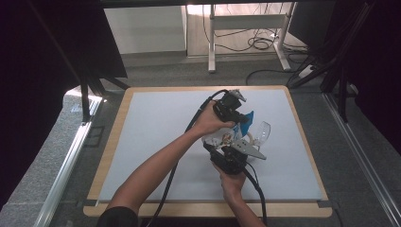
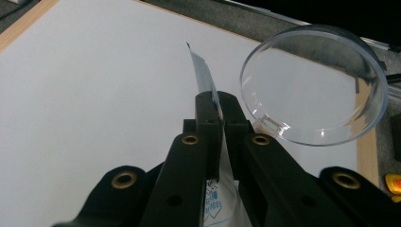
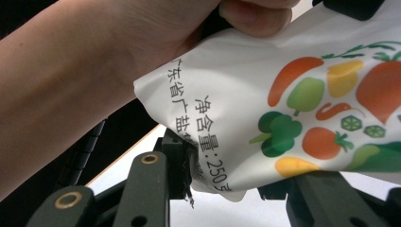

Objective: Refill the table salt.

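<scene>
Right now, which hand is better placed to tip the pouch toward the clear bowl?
Probably the left. The left gripper pinches the pouch's thin edge right beside the clear bowl. The right gripper grips the pouch's other end, on the side facing the person.

White pouch (image 3: 293,94), colourful vegetable print.

From above our side of the table (image 1: 142,142) we look forward and down, well back. Our left gripper (image 2: 220,106) camera looks close along its jaws, past the packet (image 2: 201,71) edge to a clear dish (image 2: 314,90). Our right gripper (image 3: 231,182) camera sits right against the same packet (image 3: 265,109).
</scene>
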